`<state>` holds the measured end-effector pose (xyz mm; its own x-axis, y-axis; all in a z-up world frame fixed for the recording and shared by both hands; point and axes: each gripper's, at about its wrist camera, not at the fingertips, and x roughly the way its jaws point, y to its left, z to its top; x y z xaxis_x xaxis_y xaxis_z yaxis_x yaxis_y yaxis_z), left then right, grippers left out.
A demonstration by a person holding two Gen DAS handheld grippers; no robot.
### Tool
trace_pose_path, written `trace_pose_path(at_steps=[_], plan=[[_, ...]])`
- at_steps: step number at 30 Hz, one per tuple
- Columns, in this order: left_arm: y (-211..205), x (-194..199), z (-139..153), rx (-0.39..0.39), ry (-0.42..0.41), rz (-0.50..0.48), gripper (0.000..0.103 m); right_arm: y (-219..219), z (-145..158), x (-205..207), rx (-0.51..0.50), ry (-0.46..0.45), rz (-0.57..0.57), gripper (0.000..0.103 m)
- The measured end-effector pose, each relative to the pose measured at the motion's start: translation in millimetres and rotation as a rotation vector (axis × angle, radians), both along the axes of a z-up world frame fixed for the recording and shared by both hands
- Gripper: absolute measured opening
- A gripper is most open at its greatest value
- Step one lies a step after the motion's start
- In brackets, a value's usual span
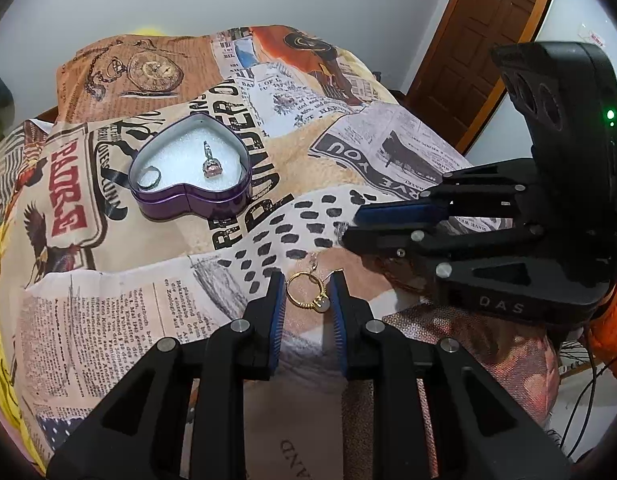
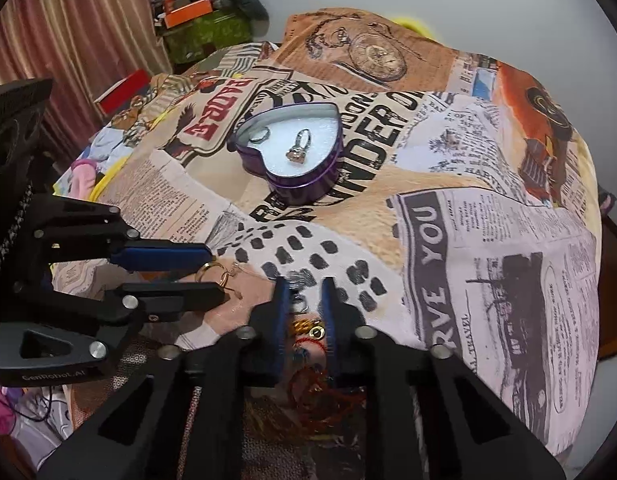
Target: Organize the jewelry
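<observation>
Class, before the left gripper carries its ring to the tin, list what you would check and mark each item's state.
1. Gold ring gripped between the left gripper fingers: ok.
2. Heart tin open: ok.
3. Free padding beside the pink-stone ring and silver band: ok.
4. Way from gold ring to heart tin unblocked: ok.
5. Right gripper shut: ok; anything held in it: cannot tell.
</observation>
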<state>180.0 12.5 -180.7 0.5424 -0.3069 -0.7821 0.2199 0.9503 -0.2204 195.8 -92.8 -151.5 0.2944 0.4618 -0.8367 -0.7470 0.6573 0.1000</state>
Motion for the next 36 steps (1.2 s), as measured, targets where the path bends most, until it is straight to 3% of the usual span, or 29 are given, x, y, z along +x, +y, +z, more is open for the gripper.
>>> trace_pose_path(at_steps=[12, 19, 23, 36], plan=[[-2, 2, 0, 0.016, -0.003, -0.005, 0.021, -14, 24, 1, 0.118, -0.033, -0.051, 0.008], [-5, -4, 6, 0.062, -0.026, -0.008, 0.021, -11, 24, 1, 0.056, -0.044, -0.032, 0.009], [-3, -10, 9, 0.082, -0.039, -0.005, 0.033, -9, 15, 3, 0.015, -0.030, -0.032, 0.025], [16, -14, -2, 0.030, 0.007, 0.029, 0.036, 13, -1, 5, -0.025, -0.002, 0.036, 0.023]])
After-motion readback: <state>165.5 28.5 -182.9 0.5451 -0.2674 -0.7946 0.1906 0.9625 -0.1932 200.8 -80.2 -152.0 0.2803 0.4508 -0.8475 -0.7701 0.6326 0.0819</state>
